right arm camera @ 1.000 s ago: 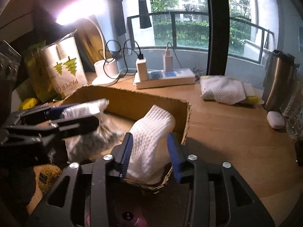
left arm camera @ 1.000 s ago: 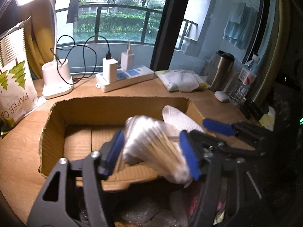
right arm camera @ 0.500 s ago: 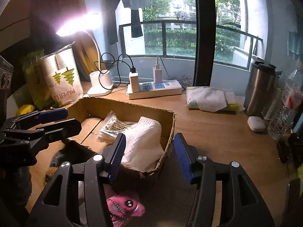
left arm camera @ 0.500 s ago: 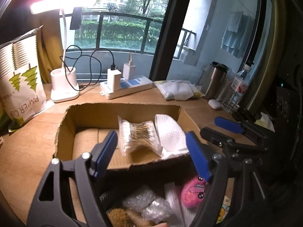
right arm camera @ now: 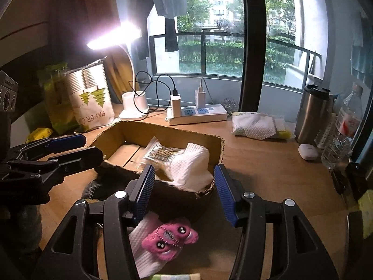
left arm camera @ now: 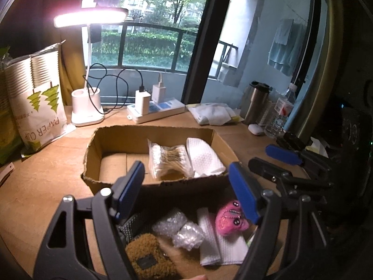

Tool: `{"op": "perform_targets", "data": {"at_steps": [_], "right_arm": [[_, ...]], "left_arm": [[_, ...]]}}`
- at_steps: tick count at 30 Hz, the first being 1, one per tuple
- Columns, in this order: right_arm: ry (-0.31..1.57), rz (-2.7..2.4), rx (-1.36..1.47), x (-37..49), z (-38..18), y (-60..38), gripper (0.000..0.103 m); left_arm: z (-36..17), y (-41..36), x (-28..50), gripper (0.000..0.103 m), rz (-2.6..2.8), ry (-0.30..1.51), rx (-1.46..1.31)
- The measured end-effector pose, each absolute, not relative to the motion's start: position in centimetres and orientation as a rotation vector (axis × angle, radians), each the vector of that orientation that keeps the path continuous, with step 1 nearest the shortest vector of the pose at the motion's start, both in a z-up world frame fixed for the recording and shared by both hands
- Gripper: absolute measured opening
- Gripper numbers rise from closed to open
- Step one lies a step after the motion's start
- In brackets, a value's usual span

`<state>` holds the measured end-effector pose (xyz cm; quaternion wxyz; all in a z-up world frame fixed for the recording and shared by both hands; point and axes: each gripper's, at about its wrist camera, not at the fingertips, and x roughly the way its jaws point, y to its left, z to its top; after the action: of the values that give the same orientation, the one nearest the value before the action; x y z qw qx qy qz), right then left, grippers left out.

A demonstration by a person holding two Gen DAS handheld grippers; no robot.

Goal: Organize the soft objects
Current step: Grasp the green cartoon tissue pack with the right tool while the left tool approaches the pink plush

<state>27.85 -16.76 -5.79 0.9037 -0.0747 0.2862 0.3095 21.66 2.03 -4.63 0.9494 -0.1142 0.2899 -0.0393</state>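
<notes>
An open cardboard box (left arm camera: 112,135) (right arm camera: 163,130) holds a bag of cotton swabs (left arm camera: 167,161) (right arm camera: 158,154) and a white waffle cloth (left arm camera: 202,158) (right arm camera: 188,168). Nearer me lie a pink plush toy (left arm camera: 230,217) (right arm camera: 170,238), bubble wrap (left arm camera: 179,228), a white cloth (left arm camera: 216,242) and a brown fuzzy pouch (left arm camera: 149,259). My left gripper (left arm camera: 186,191) is open and empty, above the near box wall. My right gripper (right arm camera: 184,191) is open and empty, above the plush and the box's near corner.
Behind the box stand a lit desk lamp (left arm camera: 87,107), a power strip with chargers (left arm camera: 156,112), a paper cup bag (left arm camera: 35,102), folded wipes (left arm camera: 214,114), a steel tumbler (right arm camera: 312,114), a water bottle (right arm camera: 342,130) and a white earbud case (right arm camera: 307,151).
Both grippers let go of the swab bag and the white cloth, which now lie in the box. Both pulled back and up, bringing the loose items in front of the box into view.
</notes>
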Motion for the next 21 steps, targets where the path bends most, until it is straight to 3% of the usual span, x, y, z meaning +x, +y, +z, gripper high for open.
{"op": "perform_targets", "data": {"at_steps": [21], "right_arm": [[0.640,0.592,-0.163,22.4,-7.9,-17.4,0.056]], "left_arm": [[-7.1,2.6,16.3,0.076,-0.085,0.630,-0.246]]}}
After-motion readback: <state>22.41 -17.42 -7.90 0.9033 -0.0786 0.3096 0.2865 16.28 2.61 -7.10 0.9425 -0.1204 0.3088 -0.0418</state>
